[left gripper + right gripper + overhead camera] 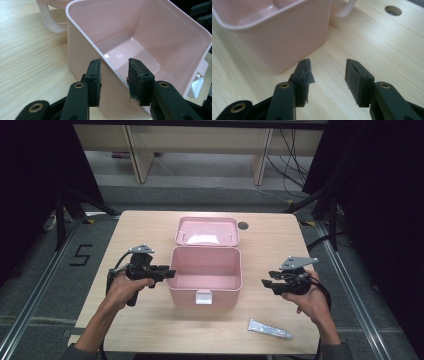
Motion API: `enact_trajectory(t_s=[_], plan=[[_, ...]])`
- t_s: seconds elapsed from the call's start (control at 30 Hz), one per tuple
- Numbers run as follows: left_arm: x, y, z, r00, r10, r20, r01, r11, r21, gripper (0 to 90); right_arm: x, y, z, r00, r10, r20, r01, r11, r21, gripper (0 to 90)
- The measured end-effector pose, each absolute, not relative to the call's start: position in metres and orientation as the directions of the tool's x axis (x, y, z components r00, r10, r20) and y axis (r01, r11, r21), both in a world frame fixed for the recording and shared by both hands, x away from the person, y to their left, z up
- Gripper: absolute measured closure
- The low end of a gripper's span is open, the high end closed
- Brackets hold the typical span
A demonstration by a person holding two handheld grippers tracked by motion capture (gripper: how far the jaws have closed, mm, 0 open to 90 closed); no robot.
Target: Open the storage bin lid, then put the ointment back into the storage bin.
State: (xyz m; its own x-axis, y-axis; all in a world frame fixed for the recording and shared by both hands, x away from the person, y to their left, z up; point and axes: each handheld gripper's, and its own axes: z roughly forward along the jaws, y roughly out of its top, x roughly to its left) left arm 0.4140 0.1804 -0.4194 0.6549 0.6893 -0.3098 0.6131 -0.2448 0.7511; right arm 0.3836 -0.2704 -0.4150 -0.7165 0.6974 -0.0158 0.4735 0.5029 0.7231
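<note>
Left tongs point(113, 78) straddling pink box point(140, 37) wall, right tongs point(328, 75) apart — tube point(270, 329) beside them

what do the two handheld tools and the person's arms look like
Both tools are black, with a pistol-style handle, two jointed black jaws with brass-coloured rivets and flat ribbed black pads. The left tool and the right tool each carry a grey three-cornered plate on top and trail a black cable. The pads look worn and frayed at the edges. The forearms are bare, with dark sleeves at the bottom edge.
</note>
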Motion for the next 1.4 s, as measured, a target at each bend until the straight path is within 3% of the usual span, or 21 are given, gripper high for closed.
enact_trajectory(t_s=[0.57,0.83,1.27,1.4], plan=[[0.413,0.178,-0.419,0.653,0.695,-0.300,0.610,-0.248,0.752,62.7,0.358,-0.264,-0.427,-0.793,0.602,-0.090,0.446,0.676,0.587,48.0],[0.413,0.177,-0.420,0.655,0.690,-0.307,0.613,-0.248,0.751,62.5,0.346,-0.266,-0.439,-0.765,0.641,-0.057,0.516,0.664,0.541,46.0],[0.412,0.177,-0.420,0.655,0.692,-0.304,0.607,-0.242,0.757,62.4,0.339,-0.258,-0.447,-0.847,0.527,-0.068,0.444,0.772,0.454,46.6],[0.412,0.177,-0.420,0.657,0.692,-0.299,0.607,-0.251,0.754,62.3,0.333,-0.256,-0.447,-0.840,0.537,-0.072,0.461,0.778,0.427,46.2]])
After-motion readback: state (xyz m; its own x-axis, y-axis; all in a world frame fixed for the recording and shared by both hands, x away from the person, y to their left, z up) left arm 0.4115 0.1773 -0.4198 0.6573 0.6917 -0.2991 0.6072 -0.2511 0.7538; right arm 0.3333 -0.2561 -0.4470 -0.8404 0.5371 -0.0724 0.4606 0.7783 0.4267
